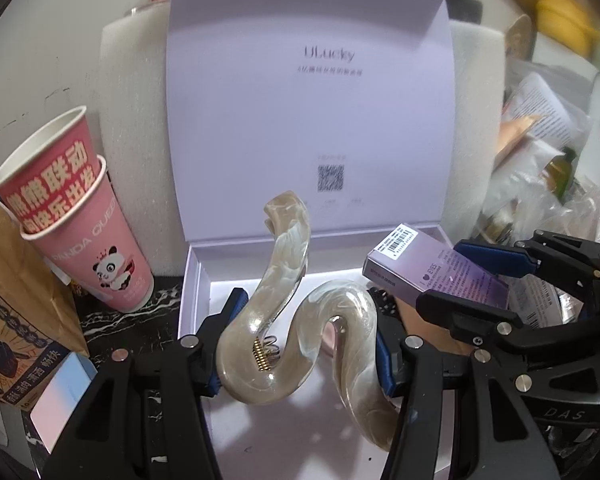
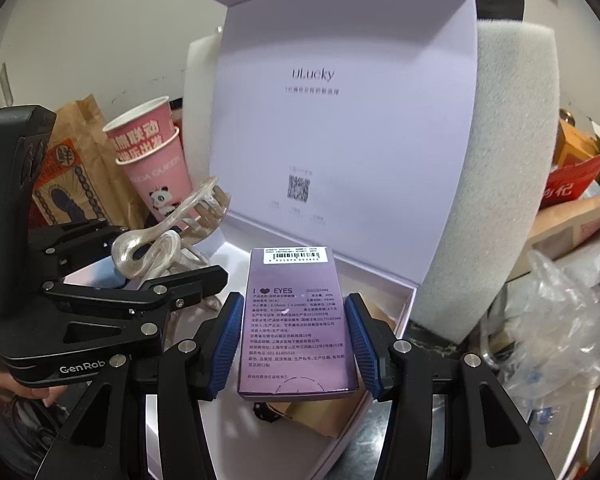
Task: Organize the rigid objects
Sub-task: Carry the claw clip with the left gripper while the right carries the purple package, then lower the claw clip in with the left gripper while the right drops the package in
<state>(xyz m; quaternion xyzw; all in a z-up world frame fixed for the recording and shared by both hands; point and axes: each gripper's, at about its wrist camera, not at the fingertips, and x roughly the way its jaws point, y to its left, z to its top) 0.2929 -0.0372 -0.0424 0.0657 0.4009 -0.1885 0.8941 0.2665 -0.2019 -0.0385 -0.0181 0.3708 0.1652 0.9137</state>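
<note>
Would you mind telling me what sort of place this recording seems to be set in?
Probably a cluttered home counter or tabletop, not a lab: stacked pink paper cups and a brown takeaway bag sit on dark marble-patterned surface, with plastic bags and packets piled alongside.

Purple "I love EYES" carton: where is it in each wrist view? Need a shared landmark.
Left wrist: purple carton at centre right, clamped in the right gripper.
Right wrist: purple carton at lower centre, between the blue pads.
Shared landmark: QR code inside the open box lid.

Two nested pink paper cups (image 1: 80, 216) stood left of the gripper, brown paper bag (image 1: 16, 280) beside them, white foam block (image 2: 500, 200) stood behind.
</note>
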